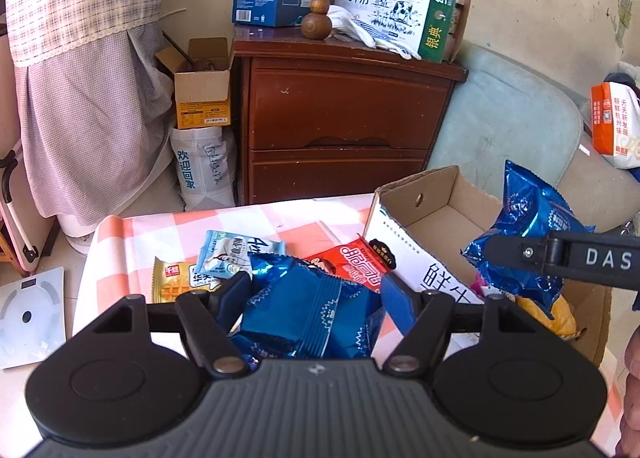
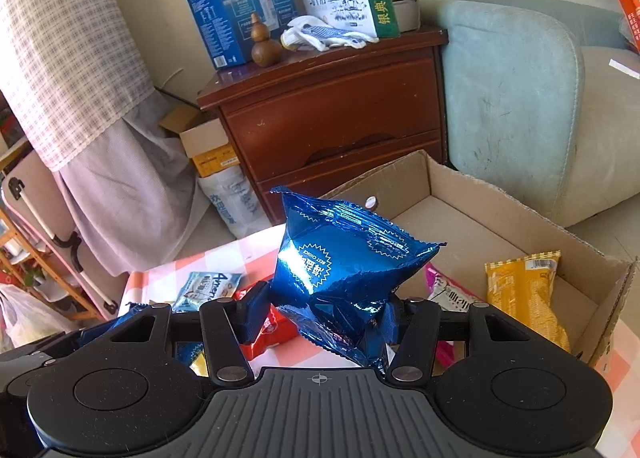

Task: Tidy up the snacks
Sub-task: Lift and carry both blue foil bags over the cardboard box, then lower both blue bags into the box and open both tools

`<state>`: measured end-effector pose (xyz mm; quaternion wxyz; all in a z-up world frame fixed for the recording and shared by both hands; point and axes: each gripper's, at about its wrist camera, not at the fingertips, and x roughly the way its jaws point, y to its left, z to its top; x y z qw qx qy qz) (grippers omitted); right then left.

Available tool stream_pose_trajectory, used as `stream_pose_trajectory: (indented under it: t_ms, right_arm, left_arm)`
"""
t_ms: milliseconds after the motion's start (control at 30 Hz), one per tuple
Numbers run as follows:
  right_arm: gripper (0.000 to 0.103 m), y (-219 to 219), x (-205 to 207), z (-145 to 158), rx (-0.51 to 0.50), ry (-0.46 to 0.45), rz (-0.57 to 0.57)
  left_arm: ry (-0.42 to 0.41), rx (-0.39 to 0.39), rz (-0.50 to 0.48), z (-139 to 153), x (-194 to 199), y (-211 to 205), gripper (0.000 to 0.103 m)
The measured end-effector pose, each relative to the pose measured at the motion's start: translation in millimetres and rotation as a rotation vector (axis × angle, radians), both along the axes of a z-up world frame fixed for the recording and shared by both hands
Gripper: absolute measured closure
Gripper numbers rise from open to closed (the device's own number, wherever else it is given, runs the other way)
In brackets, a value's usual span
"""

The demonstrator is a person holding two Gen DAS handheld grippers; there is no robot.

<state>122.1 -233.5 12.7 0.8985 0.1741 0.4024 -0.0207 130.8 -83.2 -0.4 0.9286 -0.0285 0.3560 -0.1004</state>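
Where the sofa (image 1: 500, 118) stands, a checked tablecloth (image 1: 160, 226) beside a wooden cabinet (image 1: 340, 114).

Each hand-held gripper (image 1: 314, 296) is black with blue finger pads (image 1: 398, 298), silver pivot screws and a ribbed grey top.

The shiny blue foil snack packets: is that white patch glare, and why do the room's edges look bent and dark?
Right wrist view: sunlight glares white off the right gripper's crinkled blue foil packet. Left wrist view: the left gripper's blue foil packet gleams less. Both views: the fisheye lens bows the brown wooden cabinet and darkens the corners.
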Motion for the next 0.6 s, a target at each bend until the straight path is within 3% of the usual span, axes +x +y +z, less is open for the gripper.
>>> stream_pose_trajectory:
  t_ms: [400, 600]
  right_arm:
    - [0.05, -55, -1, 3, -0.009, 0.008, -0.165]
    - [0.05, -72, 1, 0, -0.005, 0.02, -0.234]
  left_arm:
    - [-0.057, -0.059, -0.125, 7, 19, -55, 0.033]
    - [-0.021, -0.088, -0.128, 2, 46, -76, 0.033]
